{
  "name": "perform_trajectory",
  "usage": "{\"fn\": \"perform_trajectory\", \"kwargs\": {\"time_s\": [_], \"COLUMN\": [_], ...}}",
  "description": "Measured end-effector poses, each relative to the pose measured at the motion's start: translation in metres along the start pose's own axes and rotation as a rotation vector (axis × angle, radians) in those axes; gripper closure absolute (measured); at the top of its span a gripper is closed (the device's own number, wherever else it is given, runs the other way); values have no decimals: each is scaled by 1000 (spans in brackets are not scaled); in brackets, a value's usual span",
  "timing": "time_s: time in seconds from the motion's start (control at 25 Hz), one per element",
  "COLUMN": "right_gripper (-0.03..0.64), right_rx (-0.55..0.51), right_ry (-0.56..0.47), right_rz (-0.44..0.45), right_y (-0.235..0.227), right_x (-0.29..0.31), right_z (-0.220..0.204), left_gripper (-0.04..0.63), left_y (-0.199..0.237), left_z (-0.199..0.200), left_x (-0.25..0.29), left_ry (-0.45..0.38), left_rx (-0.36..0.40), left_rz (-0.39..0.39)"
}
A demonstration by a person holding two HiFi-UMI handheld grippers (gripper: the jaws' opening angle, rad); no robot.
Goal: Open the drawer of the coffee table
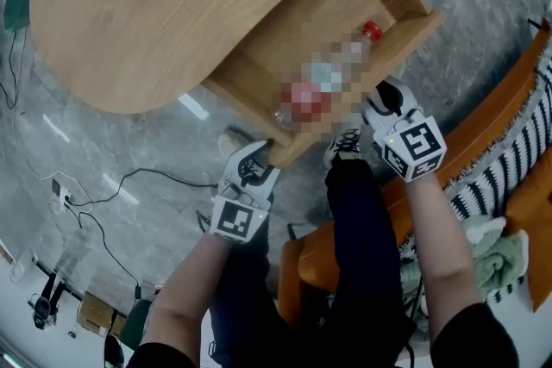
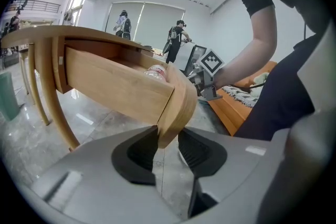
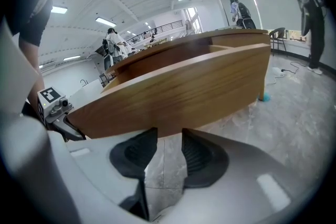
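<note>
Drawer (image 1: 412,34) stands pulled out from under the oval wooden top of the coffee table (image 1: 155,4), its inside open to view from above. A clear bottle (image 1: 323,77) with a red cap lies in it, along the inner side of the front panel.

Both tongs are at that front panel. The left gripper (image 1: 252,164) sits at the panel's left corner; in its own view (image 2: 168,139) the lower corner of the drawer (image 2: 115,89) pokes down between the dark pads, which straddle it loosely rather than clamp it, and floor shows in the gap on one side. The right gripper (image 1: 385,99) is further along the same panel. Its jaws (image 3: 165,136) are released too: the panel's bottom edge (image 3: 184,92) runs just past their tips and grey floor shows between them.

The person stands close behind the drawer, knees near it, with an orange seat (image 1: 483,125) and a striped throw (image 1: 517,151) to the right. Cables (image 1: 112,194) trail over the marbled floor on the left.
</note>
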State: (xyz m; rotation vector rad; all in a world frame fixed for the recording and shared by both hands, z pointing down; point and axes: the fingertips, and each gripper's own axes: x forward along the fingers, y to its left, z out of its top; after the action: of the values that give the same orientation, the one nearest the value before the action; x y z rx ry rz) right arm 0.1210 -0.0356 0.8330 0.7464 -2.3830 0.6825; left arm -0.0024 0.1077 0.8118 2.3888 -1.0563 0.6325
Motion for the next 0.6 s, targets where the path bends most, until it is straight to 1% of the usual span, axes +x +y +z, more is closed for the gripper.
{"fn": "perform_trajectory", "kwargs": {"time_s": [0.08,0.12,0.2,0.28,0.32,0.36,0.4,0.44,0.52,0.6], "right_gripper": [483,483,483,483,528,558,601,614,614,615], "right_rx": [15,24,44,72,86,96,103,110,118,113], "right_ry": [9,15,28,49,63,76,88,98,112,113], "right_rz": [0,1,1,-8,-16,-26,-37,-45,-49,-47], "right_y": [3,6,9,11,12,13,15,17,24,33], "right_x": [-3,-4,-7,-12,-16,-21,-27,-33,-44,-55], "right_z": [0,-1,-1,-2,-3,-2,-1,1,12,31], "left_gripper": [473,484,492,527,548,576,592,593,594,594], "left_y": [0,0,2,8,11,15,18,22,27,29], "left_z": [-1,-3,-5,-4,-1,5,13,23,46,74], "left_x": [-8,-13,-24,-33,-38,-42,-47,-52,-61,-70], "left_ry": [15,22,29,27,24,20,14,4,-18,-40], "left_rx": [17,20,6,-19,-29,-38,-50,-68,-103,-109], "left_rz": [-5,-4,12,42,58,73,87,101,126,134]}}
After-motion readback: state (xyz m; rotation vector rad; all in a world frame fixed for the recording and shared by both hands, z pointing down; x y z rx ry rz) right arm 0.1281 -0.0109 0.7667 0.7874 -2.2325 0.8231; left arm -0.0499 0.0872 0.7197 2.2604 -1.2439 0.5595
